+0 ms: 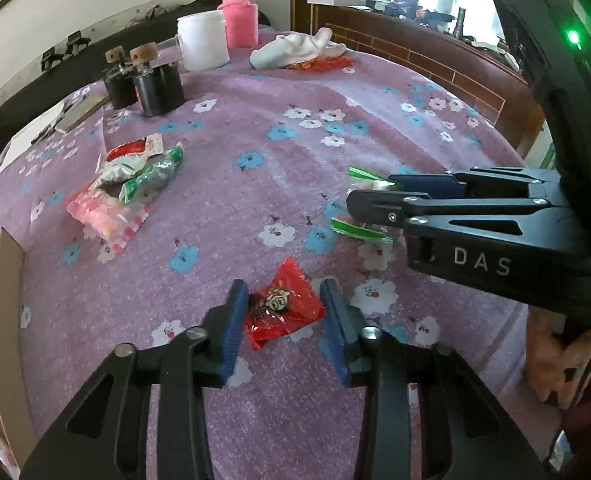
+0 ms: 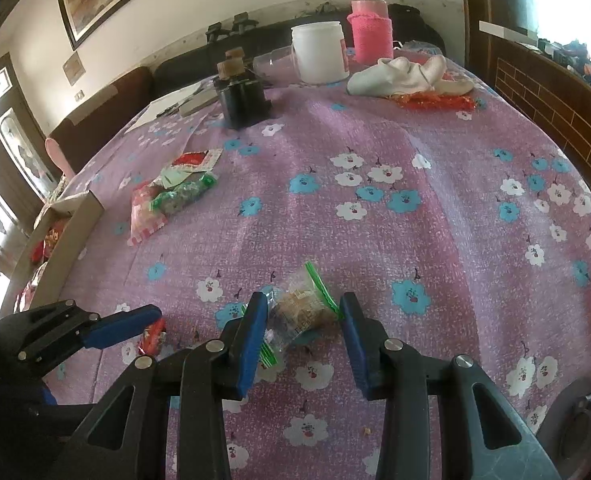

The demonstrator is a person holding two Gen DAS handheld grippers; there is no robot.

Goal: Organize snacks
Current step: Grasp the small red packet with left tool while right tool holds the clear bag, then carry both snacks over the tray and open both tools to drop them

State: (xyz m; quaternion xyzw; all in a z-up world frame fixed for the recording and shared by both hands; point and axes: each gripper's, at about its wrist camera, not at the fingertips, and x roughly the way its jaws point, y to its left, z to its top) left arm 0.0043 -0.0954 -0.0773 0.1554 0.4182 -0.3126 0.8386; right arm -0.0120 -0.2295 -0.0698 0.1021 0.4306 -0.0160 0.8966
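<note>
A red snack packet (image 1: 283, 306) lies on the purple flowered tablecloth (image 1: 279, 140). My left gripper (image 1: 285, 316) is shut on it, a blue pad pressing each side. In the right wrist view one left finger (image 2: 127, 322) shows at the lower left, with the red packet (image 2: 153, 338) under its tip. My right gripper (image 2: 305, 330) is shut on a clear packet with green zip edges (image 2: 301, 310), low over the cloth. In the left wrist view the right gripper (image 1: 371, 190) comes in from the right, with the green-edged packet (image 1: 359, 229) in its jaws.
A pile of loose snack packets (image 1: 127, 184) lies to the left. A cardboard box (image 1: 7, 300) with snacks inside stands at the left edge. Dark corked jars (image 1: 151, 88), a white tub (image 1: 203, 40), a pink flask (image 1: 239, 16) and a white cloth (image 1: 295, 50) stand at the back.
</note>
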